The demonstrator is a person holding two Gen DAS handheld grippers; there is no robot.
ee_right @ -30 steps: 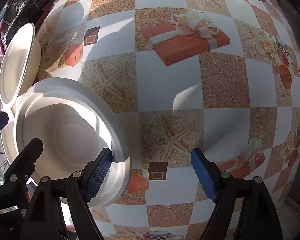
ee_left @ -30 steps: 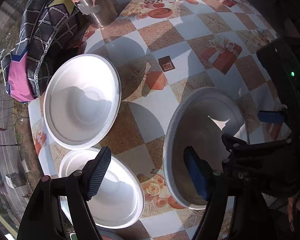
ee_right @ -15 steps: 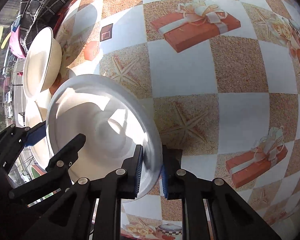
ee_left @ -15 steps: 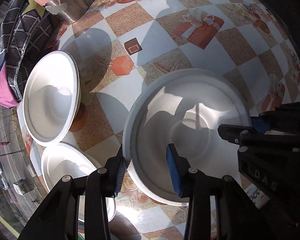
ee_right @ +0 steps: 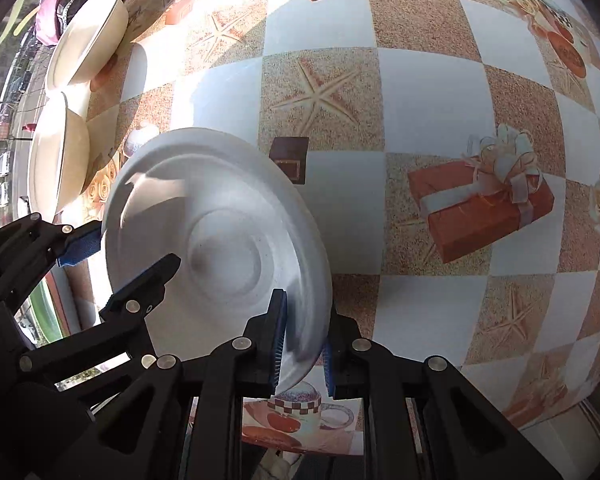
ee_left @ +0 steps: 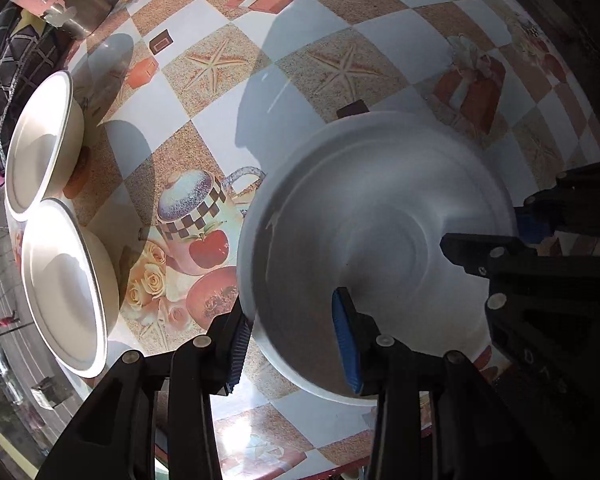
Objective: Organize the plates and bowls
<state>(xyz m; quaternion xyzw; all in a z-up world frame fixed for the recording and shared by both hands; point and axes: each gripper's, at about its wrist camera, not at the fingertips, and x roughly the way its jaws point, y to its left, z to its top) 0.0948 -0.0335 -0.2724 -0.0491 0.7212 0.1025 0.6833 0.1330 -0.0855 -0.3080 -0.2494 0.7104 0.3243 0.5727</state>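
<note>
Together both tools clamp the plate (blurred).

Black left gripper, blue ribbed pads, silver screws

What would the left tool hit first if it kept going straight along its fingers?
Probably the checked tablecloth beneath it. The left tool already clamps the large white plate's rim; depth under the plate is unclear.

free: tablecloth centre, right | blocked: two bowls left edge
</note>
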